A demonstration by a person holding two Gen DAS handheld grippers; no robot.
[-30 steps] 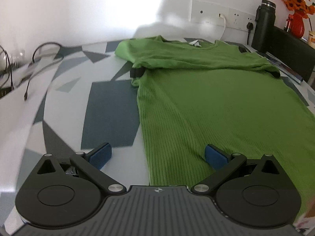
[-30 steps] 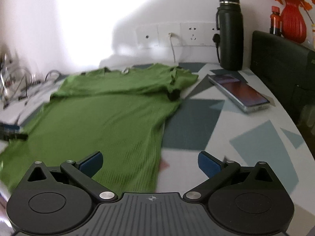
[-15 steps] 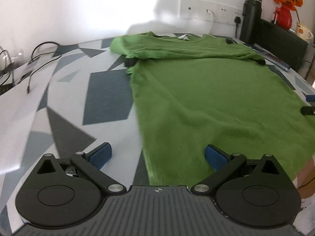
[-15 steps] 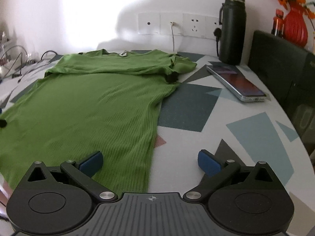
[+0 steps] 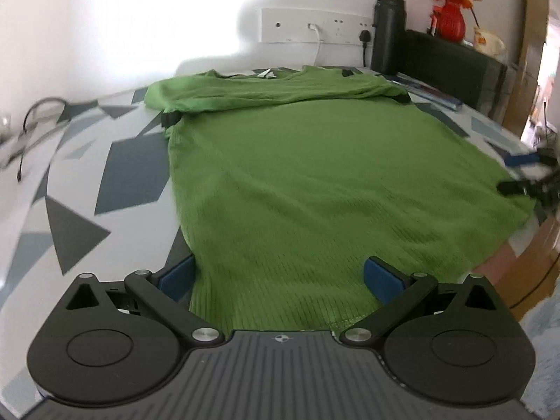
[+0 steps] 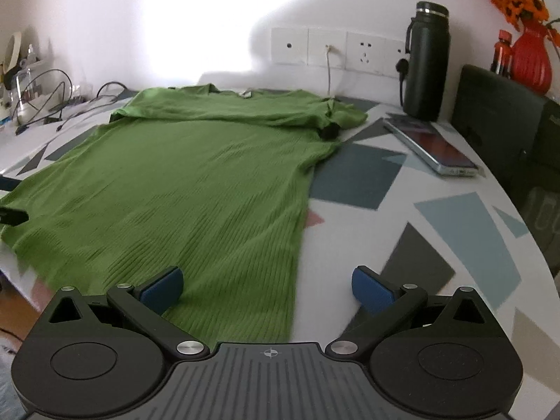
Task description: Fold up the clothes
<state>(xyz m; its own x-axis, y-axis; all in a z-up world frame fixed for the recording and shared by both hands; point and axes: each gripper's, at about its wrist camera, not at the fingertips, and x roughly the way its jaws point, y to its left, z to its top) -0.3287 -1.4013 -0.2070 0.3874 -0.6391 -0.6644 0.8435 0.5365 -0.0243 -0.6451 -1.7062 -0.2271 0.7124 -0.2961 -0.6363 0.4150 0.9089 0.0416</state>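
Note:
A green ribbed T-shirt (image 5: 308, 175) (image 6: 189, 182) lies flat on the patterned table, both sleeves folded in across its top, the hem at the near table edge. My left gripper (image 5: 280, 276) stands open around the hem's left corner, with cloth between its blue pads. My right gripper (image 6: 267, 288) is open at the hem's right corner; its left pad (image 6: 162, 288) rests over the cloth and the right pad (image 6: 371, 288) over bare table. The right gripper's fingers (image 5: 525, 171) appear blurred at the far right of the left wrist view.
A black flask (image 6: 425, 61) stands at the back by the wall sockets (image 6: 336, 50). A phone (image 6: 432, 147) lies right of the shirt. A black box (image 6: 500, 108) and a red vase (image 6: 530, 59) are at the right. Cables (image 6: 52, 105) lie at the back left.
Both grippers have pulled back toward the near edge of the table and down to the shirt's hem. The jaws have stayed open. The shirt has not moved.

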